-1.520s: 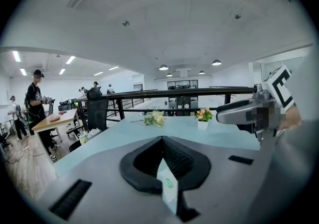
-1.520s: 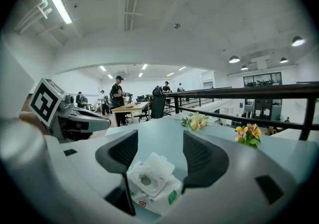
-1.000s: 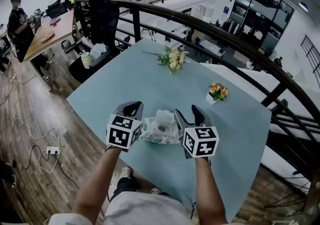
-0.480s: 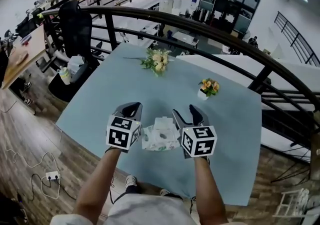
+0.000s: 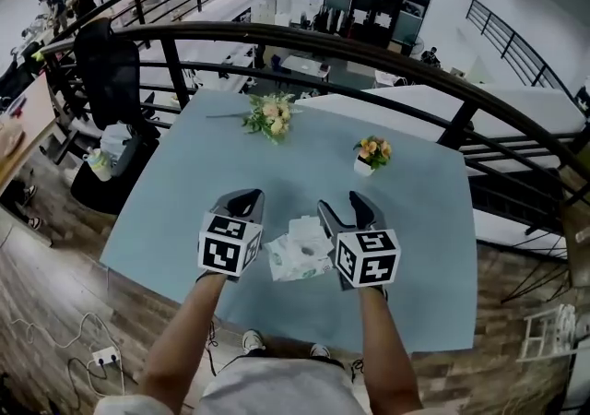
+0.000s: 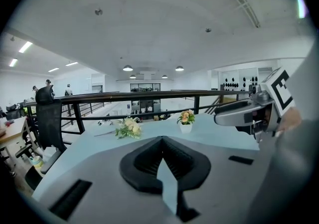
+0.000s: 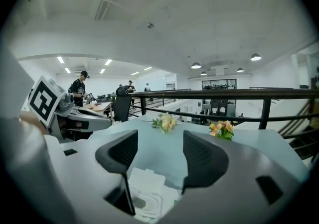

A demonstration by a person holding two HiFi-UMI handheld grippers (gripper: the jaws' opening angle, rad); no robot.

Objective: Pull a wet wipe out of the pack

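Note:
The wet wipe pack [image 5: 300,256] lies flat on the pale blue table [image 5: 424,219], near the front edge. Its white lid stands flipped up over an oval opening. It lies between my two grippers in the head view. To the left of the pack, my left gripper [image 5: 244,199] is shut with nothing in it; in the left gripper view [image 6: 160,141] its jaws meet at the tips. My right gripper [image 5: 348,208] is just right of the pack and is open. In the right gripper view the pack [image 7: 144,193] shows low between the spread jaws of that gripper [image 7: 159,148].
A loose bunch of flowers [image 5: 269,115] lies at the table's far side. A small white pot of orange flowers [image 5: 371,153] stands at the far right. A black railing [image 5: 369,44] runs behind the table, and an office chair [image 5: 106,72] stands at the left.
The head view has swung, so the table sits more squarely in frame. Both grippers keep their places either side of the pack, and their jaws look unchanged.

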